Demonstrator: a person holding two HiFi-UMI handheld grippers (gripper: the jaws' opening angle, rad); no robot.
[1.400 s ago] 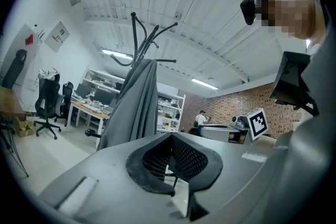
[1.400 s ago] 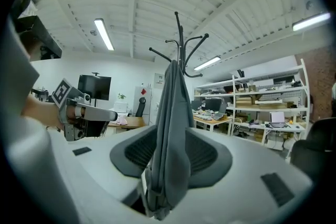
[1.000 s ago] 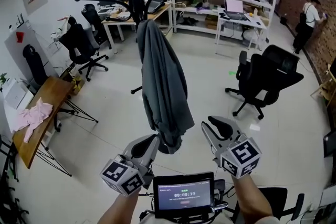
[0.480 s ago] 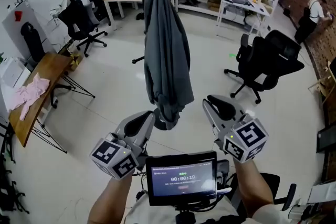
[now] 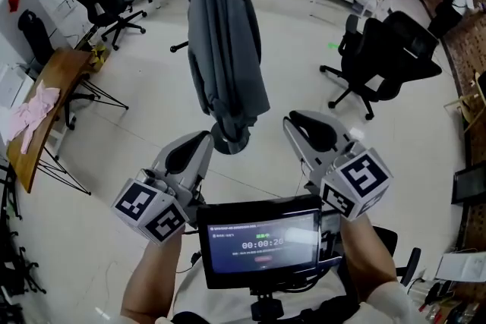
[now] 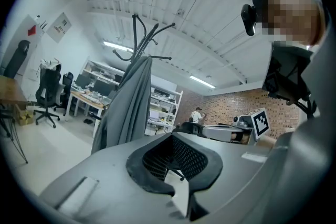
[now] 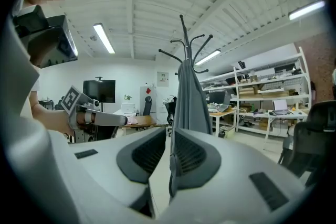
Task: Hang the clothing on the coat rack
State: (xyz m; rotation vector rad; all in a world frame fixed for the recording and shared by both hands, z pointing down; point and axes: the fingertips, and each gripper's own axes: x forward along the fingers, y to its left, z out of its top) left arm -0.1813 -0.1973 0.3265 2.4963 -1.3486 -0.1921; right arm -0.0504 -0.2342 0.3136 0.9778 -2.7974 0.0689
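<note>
Now the long grey fabric garment (image 5: 224, 49) hangs draped over the black metal coat rack (image 7: 184, 44), falling in loose folds down the pole. The rack's curved hooks spread out above the garment's top. It stands on the pale, glossy floor (image 5: 144, 125) in the middle of the room.

Both tools are held low in front of the person, level with each other, and neither touches the garment. Seen from the head camera, the garment's lower end hangs ahead of them, in the gap between the two.

The left gripper (image 5: 201, 139) has its grey jaws pressed together with nothing in them. The right gripper (image 5: 296, 125) shows a thin slit between its jaws. They have just been closing, and nothing lies between them. Its own view looks along that slit towards the hanging garment further off.

A small dark screen with a timer (image 5: 262, 243) sits just below the grippers, at the person's chest. A black swivel office chair (image 5: 387, 57) stands to the right of the rack. A wooden table (image 5: 53, 72) at the left carries a crumpled pink cloth (image 5: 30, 114).
</note>
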